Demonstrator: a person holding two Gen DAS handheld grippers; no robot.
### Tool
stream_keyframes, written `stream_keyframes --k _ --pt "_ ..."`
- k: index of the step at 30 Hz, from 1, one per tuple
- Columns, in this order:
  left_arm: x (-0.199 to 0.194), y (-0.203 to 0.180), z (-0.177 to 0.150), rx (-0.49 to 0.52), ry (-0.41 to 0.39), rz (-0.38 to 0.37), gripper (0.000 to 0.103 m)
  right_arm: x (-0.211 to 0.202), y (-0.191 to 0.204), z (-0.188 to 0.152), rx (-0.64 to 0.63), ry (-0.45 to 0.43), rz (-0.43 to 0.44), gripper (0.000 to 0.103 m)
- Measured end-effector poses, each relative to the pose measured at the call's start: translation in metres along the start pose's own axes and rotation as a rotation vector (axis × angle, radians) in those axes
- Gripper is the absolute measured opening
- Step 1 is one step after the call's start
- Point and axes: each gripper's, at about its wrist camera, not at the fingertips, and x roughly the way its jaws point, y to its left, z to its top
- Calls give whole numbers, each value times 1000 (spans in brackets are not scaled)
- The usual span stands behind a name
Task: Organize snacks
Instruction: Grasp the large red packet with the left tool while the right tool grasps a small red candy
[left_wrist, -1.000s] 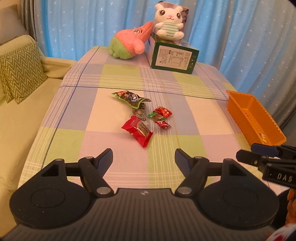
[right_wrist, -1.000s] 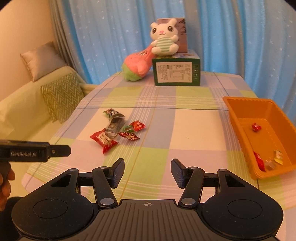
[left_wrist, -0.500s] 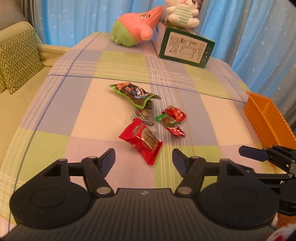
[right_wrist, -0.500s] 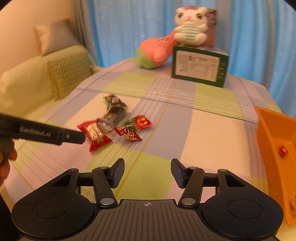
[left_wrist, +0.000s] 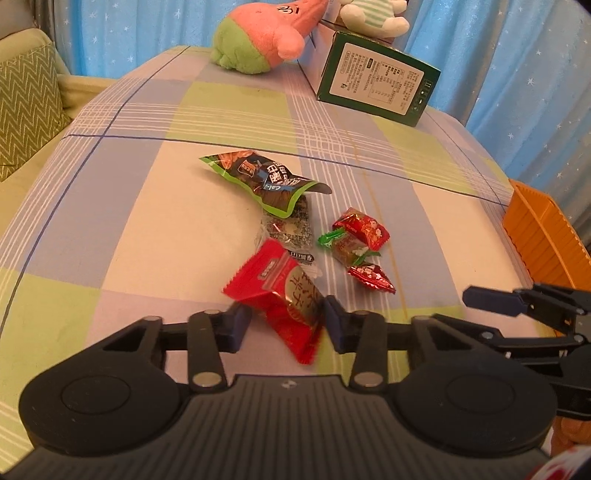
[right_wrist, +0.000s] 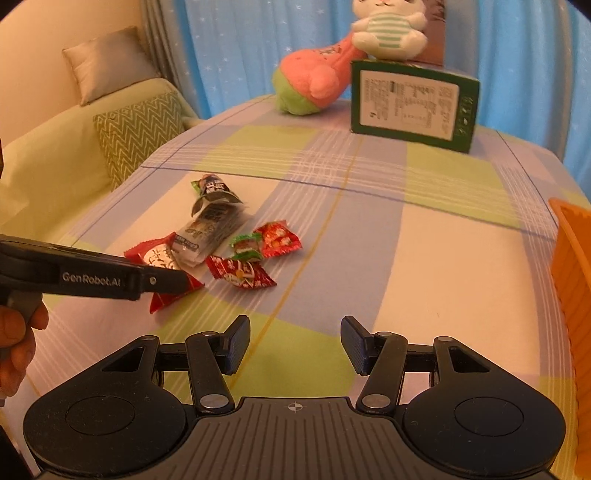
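Observation:
Several snack packets lie in a cluster mid-table. A large red packet (left_wrist: 284, 291) sits between the fingers of my left gripper (left_wrist: 286, 326), whose jaws stand open on either side of it. Behind it lie a silver-grey packet (left_wrist: 290, 229), a green-and-black packet (left_wrist: 258, 175) and three small red and green candies (left_wrist: 360, 240). My right gripper (right_wrist: 293, 345) is open and empty, above bare tablecloth to the right of the cluster (right_wrist: 236, 251). The left gripper shows in the right wrist view (right_wrist: 92, 278), over the red packet (right_wrist: 162, 258).
An orange basket stands at the table's right edge (left_wrist: 543, 236), also at the right in the right wrist view (right_wrist: 572, 280). A green box (right_wrist: 413, 105) and two plush toys (right_wrist: 314, 81) stand at the back. A sofa with cushions (right_wrist: 140, 129) lies left.
My left gripper has moved forward and down until its open fingers straddle the large red packet. My right gripper has moved closer to the table and turned left, away from the basket.

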Motion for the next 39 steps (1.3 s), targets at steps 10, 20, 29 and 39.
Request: stream_keyframes --k 10,20,29,39 --pt "-18 16 -1 43 -35 25 24 18 25 11 -151 -45 56 56" --pt "-13 15 -1 45 -13 0 24 47 53 12 -367 -70 -13 36" --pt "-12 19 1 3 -36 -1 28 46 52 12 -366 -86 -19 17" --pt "-16 19 3 -18 -74 6 27 35 45 14 -275 -92 -17 16"
